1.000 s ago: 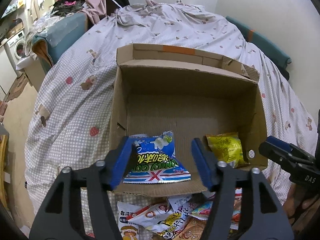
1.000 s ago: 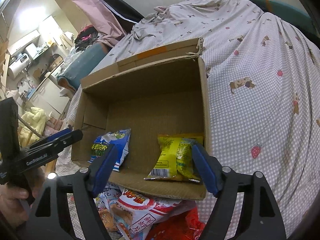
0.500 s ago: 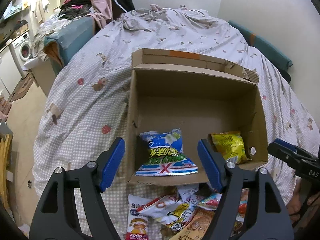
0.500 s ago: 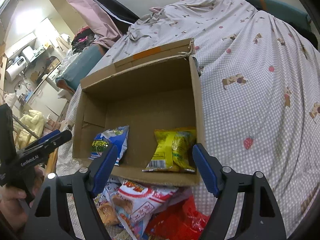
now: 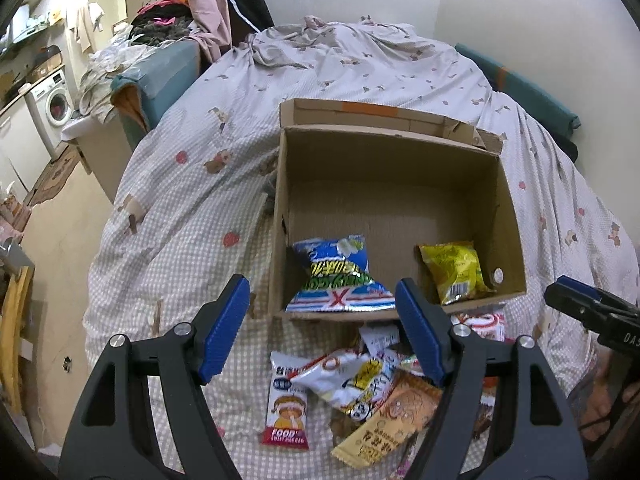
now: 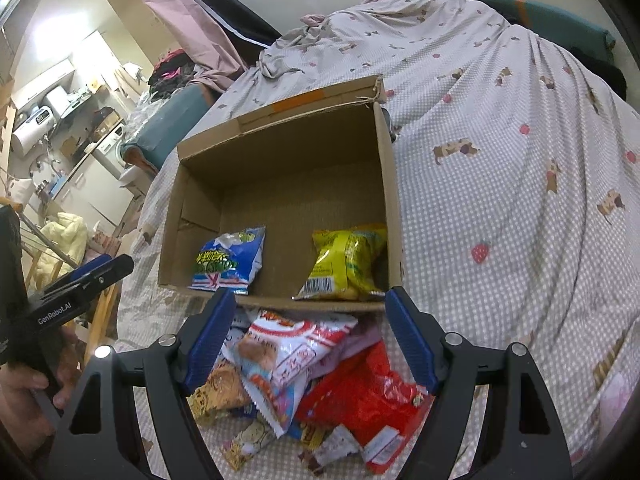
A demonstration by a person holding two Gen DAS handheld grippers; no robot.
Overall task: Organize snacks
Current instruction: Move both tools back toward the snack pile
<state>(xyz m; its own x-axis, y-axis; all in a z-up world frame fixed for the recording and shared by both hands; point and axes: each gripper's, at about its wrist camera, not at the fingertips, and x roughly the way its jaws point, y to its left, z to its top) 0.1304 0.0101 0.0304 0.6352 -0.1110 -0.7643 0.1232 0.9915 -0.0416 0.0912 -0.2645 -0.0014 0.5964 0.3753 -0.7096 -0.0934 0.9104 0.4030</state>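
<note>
Two snack bags lie against the near wall of one open cardboard box (image 5: 384, 184) on the bed (image 5: 192, 216): a blue bag (image 5: 336, 276) left, a yellow bag (image 5: 456, 272) in the right corner, the box floor behind them bare. A loose snack pile (image 6: 304, 376) sits at the bed's near edge, just before the box. The left gripper (image 5: 322, 330), its jaws just widened, and the right gripper (image 6: 308, 336) both gape empty above the pile.

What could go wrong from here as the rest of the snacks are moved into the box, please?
1. The packets in the pile overlap, so a gripper may well lift two at once or drag neighbours off the bed.
2. The box sits on soft bedding and might tip or slide if bumped.
3. The blue bag and yellow bag lie against the near wall, so new packets could land on them.
</note>
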